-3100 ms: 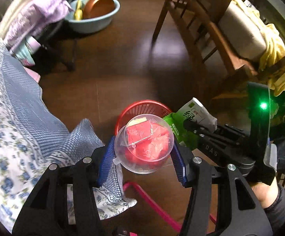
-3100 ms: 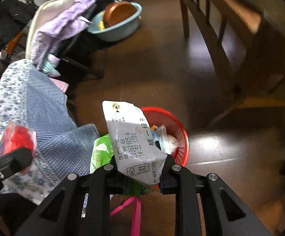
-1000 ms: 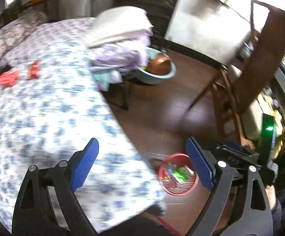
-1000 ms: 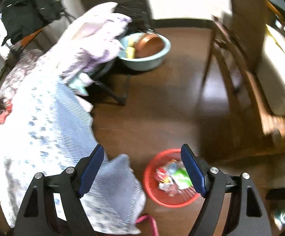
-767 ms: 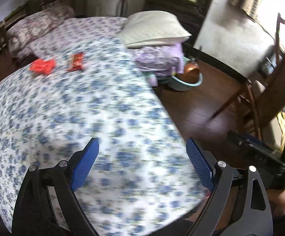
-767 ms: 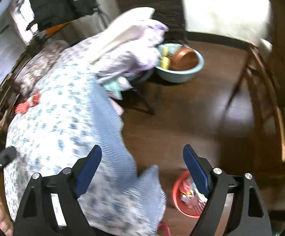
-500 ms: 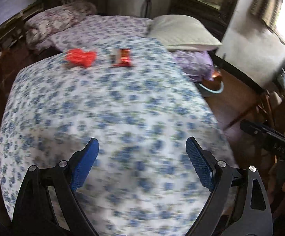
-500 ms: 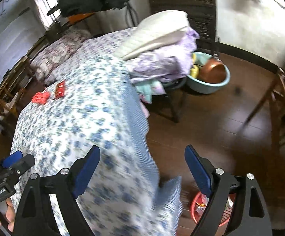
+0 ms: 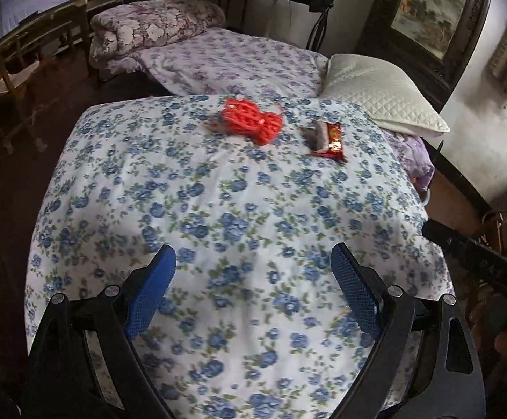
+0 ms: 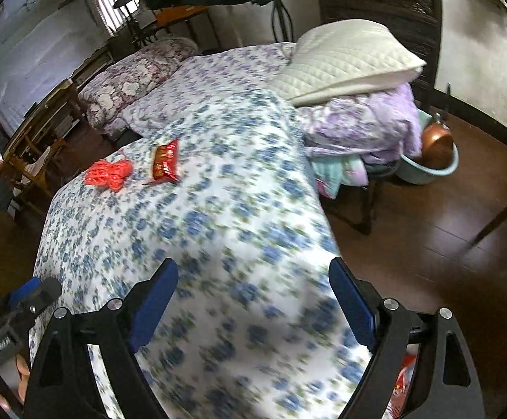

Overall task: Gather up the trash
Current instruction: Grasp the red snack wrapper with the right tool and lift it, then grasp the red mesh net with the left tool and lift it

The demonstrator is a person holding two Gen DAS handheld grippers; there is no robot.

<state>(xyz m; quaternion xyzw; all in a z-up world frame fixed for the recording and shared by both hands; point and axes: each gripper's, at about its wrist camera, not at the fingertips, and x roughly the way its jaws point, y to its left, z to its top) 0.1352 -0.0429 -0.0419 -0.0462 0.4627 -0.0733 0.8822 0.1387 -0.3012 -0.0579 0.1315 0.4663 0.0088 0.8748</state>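
Two pieces of trash lie on the blue-flowered bedspread [image 9: 239,216], toward its far edge. The red net bag [image 9: 253,121], crumpled, sits left of the red snack wrapper [image 9: 328,139]; the two are near each other but apart. The wrapper lies flat, with a grey torn flap along its left side. In the right wrist view the same pair appears at the far left corner of the bedspread, net bag [image 10: 108,173] left of wrapper [image 10: 165,164].

The left gripper [image 9: 253,289] is held above the near part of the bedspread with its blue-padded fingers [image 9: 150,291] spread wide and nothing between them. The right gripper [image 10: 253,300] is likewise spread wide and empty, over the bedspread's right edge. Both are well apart from the trash.

Behind the bedspread a white quilted pillow [image 9: 375,94] rests on folded purple bedding [image 10: 361,122]. On the dark wooden floor [image 10: 428,230] to the right stands a light blue basin [image 10: 431,167] holding a copper-coloured pot [image 10: 435,146]. A sliver of red basket [image 10: 405,377] with trash shows at the lower right, partly hidden by the right gripper.
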